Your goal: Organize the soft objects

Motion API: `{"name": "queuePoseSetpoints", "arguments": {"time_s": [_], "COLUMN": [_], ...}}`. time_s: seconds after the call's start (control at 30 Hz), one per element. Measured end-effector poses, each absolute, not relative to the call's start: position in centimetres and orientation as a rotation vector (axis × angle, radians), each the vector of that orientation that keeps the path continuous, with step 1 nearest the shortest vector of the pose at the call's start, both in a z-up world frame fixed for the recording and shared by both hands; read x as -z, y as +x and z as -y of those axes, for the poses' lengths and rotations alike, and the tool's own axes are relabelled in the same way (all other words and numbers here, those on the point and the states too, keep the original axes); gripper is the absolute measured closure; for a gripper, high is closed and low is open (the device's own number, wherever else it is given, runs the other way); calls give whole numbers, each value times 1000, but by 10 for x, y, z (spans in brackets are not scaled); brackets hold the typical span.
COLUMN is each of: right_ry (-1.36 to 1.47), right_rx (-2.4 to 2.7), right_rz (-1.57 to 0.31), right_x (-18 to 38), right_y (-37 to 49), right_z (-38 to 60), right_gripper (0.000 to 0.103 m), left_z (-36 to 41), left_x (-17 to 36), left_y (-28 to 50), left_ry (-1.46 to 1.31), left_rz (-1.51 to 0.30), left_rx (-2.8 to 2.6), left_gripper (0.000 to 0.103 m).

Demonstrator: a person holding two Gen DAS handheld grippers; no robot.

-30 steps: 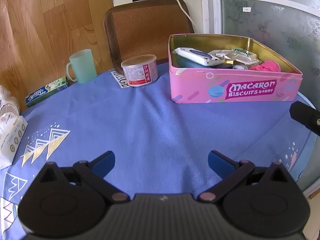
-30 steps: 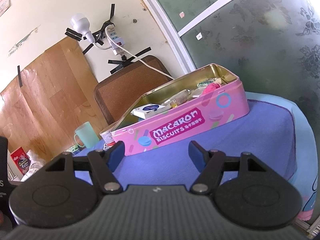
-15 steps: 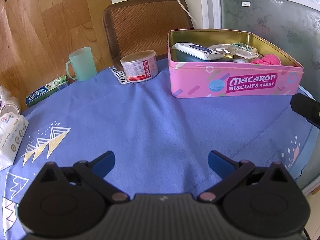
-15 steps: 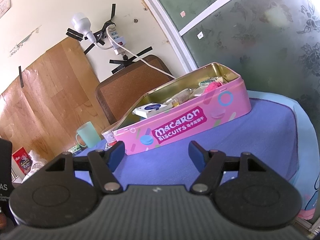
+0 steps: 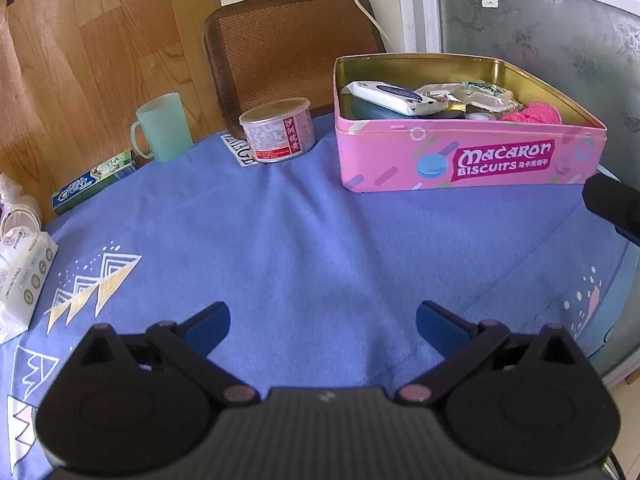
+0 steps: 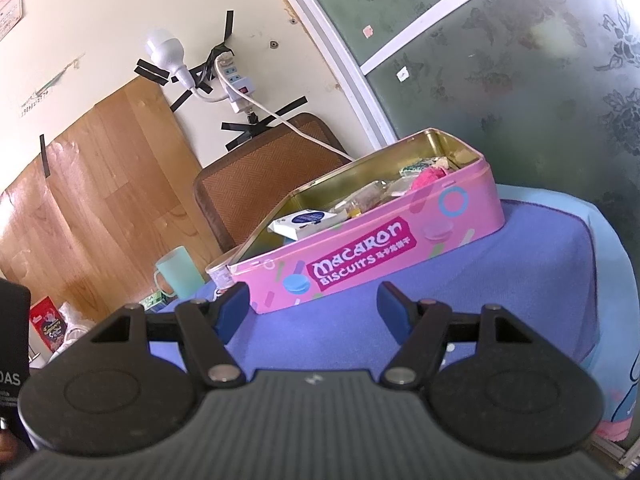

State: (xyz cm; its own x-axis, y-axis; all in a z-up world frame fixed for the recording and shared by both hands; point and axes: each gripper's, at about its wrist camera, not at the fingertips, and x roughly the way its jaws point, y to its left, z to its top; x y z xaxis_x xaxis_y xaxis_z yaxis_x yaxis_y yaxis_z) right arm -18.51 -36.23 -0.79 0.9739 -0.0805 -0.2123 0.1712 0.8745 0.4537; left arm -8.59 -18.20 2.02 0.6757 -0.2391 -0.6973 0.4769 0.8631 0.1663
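Gaping empty: left tool [image 5: 322,322], right tool [image 6: 313,306] | can [image 5: 277,129] plain left-view only

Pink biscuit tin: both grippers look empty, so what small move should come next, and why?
Probably advance the right gripper toward the pink tin. Both it and the left gripper are open and empty, and the soft pink fluffy item lies inside the tin.
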Motion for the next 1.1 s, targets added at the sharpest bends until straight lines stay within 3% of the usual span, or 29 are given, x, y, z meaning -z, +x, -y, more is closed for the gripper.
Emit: {"name": "queuePoseSetpoints", "arguments": {"time_s": [1.1], "right_ry": [499], "right_rx": [133], "right_rz": [-195], "right_x": [11], "right_y": [-184], "right_z": [362], "right_gripper": [31], "left_z": [184], "left_x": [-11], "left_y": [-88], "left_ry": [373], "left_rz": [-748], "left_rx": [413], "left_gripper": [0]}}
